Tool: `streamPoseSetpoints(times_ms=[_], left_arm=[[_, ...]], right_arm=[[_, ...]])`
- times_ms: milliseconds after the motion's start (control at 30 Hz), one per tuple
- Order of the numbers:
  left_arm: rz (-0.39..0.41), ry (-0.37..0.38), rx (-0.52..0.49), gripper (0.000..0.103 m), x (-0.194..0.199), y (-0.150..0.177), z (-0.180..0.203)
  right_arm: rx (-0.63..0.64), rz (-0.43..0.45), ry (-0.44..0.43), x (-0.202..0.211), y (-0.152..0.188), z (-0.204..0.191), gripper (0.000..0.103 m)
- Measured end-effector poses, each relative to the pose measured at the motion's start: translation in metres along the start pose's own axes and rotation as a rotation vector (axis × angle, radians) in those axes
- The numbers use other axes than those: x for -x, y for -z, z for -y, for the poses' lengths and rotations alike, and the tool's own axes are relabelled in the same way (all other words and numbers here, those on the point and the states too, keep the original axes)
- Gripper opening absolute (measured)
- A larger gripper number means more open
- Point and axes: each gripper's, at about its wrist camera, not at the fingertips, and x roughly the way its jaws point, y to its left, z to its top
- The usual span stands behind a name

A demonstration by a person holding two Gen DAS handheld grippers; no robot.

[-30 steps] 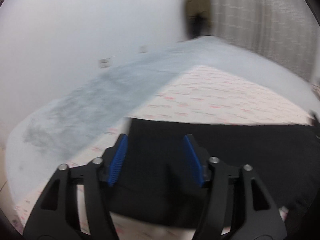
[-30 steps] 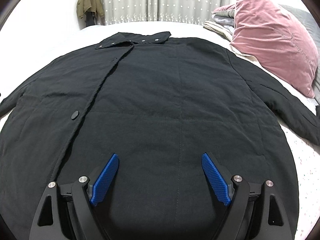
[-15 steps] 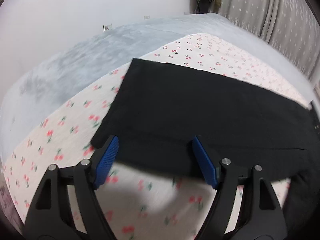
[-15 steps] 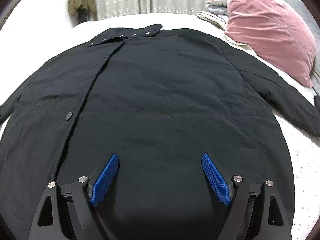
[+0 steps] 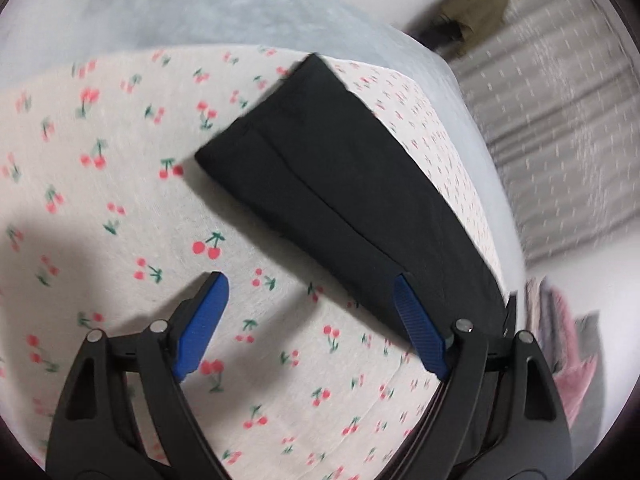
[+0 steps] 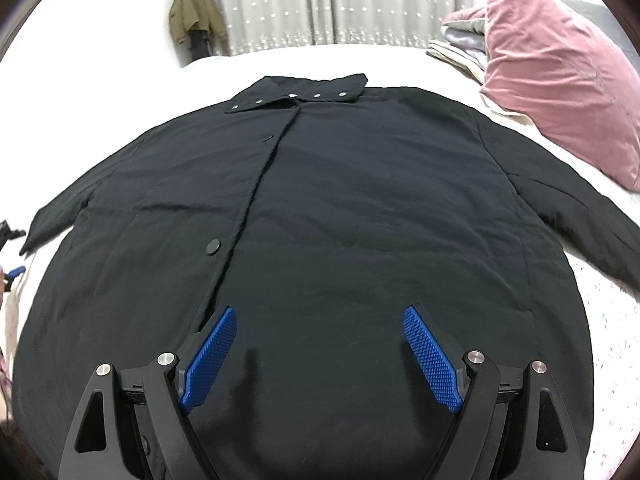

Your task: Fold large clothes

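A large black coat (image 6: 340, 220) lies spread flat, front up, on the bed, collar at the far end and both sleeves out to the sides. My right gripper (image 6: 318, 356) is open and empty, hovering over the coat's lower front. In the left wrist view the coat's left sleeve (image 5: 328, 176) lies flat on the cherry-print sheet (image 5: 100, 184), cuff end toward the upper left. My left gripper (image 5: 310, 324) is open and empty, just short of the sleeve, its right finger at the sleeve's near edge.
A pink velvet pillow (image 6: 560, 80) and folded blankets (image 6: 460, 48) sit at the bed's right side. An olive jacket (image 6: 196, 20) hangs by the grey curtains (image 6: 340, 4). A pale grey blanket (image 5: 200, 12) lies beyond the sheet.
My left gripper has swung and tilted, so the sleeve now runs diagonally and sits farther from the fingers. My right gripper has pulled back a little from the coat.
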Motion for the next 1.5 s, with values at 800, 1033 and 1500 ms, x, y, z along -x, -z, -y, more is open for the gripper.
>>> streamPoseSetpoints(times_ms=[800, 1033, 1500], left_arm=[[0.385, 0.146, -0.365, 0.010, 0.080, 0.017, 0.169], [0.332, 0.332, -0.659, 0.009, 0.107, 0.107, 0.260], [-0.052, 0.423, -0.869, 0.009, 0.014, 0.290, 0.328]], right_arm=[[-0.077, 0.010, 0.002, 0.008, -0.001, 0.010, 0.087], [-0.111, 0.005, -0.006, 0.009, -0.001, 0.017, 0.087], [-0.143, 0.009, -0.060, 0.012, -0.003, 0.023, 0.087]])
